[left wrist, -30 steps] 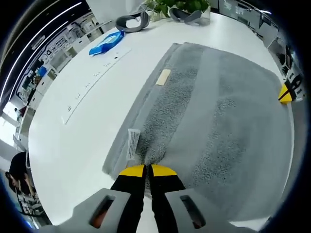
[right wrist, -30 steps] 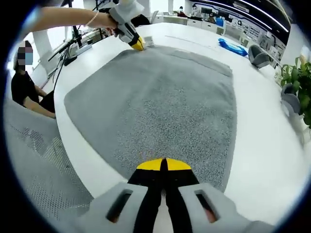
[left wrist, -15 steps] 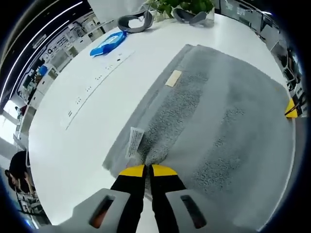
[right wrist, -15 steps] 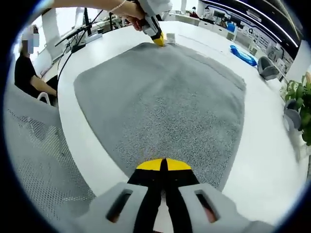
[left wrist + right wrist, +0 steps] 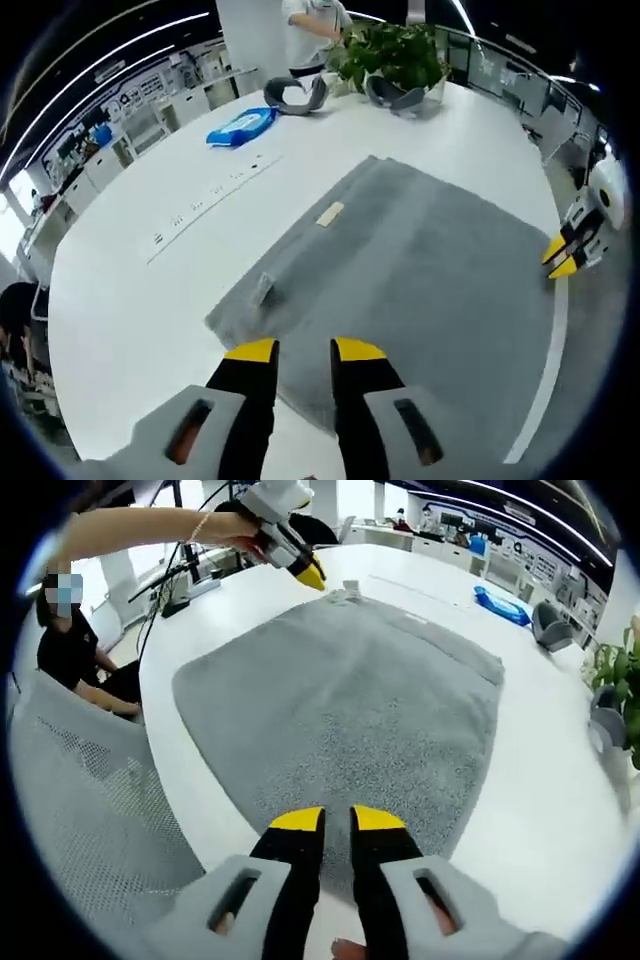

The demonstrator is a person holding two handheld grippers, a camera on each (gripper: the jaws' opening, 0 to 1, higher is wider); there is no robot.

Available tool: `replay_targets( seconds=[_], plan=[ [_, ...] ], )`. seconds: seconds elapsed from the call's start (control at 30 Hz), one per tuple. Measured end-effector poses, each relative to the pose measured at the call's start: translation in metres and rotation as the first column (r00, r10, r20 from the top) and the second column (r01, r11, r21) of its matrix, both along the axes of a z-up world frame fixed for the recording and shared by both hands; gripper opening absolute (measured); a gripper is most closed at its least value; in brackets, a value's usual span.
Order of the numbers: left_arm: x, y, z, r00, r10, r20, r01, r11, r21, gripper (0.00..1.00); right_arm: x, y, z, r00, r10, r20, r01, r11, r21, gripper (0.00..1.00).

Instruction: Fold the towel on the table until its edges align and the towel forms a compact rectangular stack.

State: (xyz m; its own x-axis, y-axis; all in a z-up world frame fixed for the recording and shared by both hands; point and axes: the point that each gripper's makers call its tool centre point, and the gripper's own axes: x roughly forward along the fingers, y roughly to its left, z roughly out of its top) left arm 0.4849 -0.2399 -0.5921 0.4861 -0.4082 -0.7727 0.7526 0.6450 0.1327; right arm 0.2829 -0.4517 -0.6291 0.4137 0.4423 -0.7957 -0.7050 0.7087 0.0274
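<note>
Two tools hover with jaws parted and nothing between them: the left tool (image 5: pixel 304 350) at six o'clock in the left gripper view, the right tool (image 5: pixel 336 820) at six o'clock in the right gripper view. Each hangs just above a near corner of the grey towel (image 5: pixel 420 280), likely to let the cloth lie undisturbed. The towel lies flat on the white tabletop (image 5: pixel 150 270), its labels at its nine o'clock edge. Judging by the doubled border there, one fold looks laid; more remain. A blue packet (image 5: pixel 240 125) and a potted plant (image 5: pixel 390 55) sit well apart, toward twelve o'clock.
</note>
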Motion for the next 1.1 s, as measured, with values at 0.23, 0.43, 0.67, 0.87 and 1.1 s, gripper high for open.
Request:
replay_targets(
  seconds=[0.23,0.43,0.67,0.87,1.1],
  plan=[
    [-0.07,-0.018,0.011,0.998,-0.065,0.013,0.066,0.995,-0.081,0.27,-0.015,0.001,0.005,0.996,0.09,-0.007,-0.09,0.996,0.014,0.19],
    [-0.141,-0.04,0.009,0.993,-0.122,-0.008,0.119,0.98,-0.159,0.3,-0.023,-0.003,0.005,0.991,0.128,-0.025,-0.128,0.992,-0.005,0.23],
    [-0.207,-0.051,-0.01,0.978,-0.203,-0.038,0.193,0.965,-0.179,0.43,-0.032,-0.01,-0.005,0.985,0.169,-0.047,-0.171,0.984,-0.046,0.27],
    [-0.228,-0.035,-0.036,0.977,-0.187,-0.1,0.172,0.975,-0.138,0.42,-0.036,-0.024,-0.015,0.983,0.172,-0.07,-0.178,0.98,-0.084,0.28],
    [-0.239,-0.009,-0.056,0.979,-0.147,-0.144,0.137,0.987,-0.079,0.41,-0.04,-0.043,-0.029,0.98,0.171,-0.102,-0.185,0.972,-0.145,0.28]
  ],
)
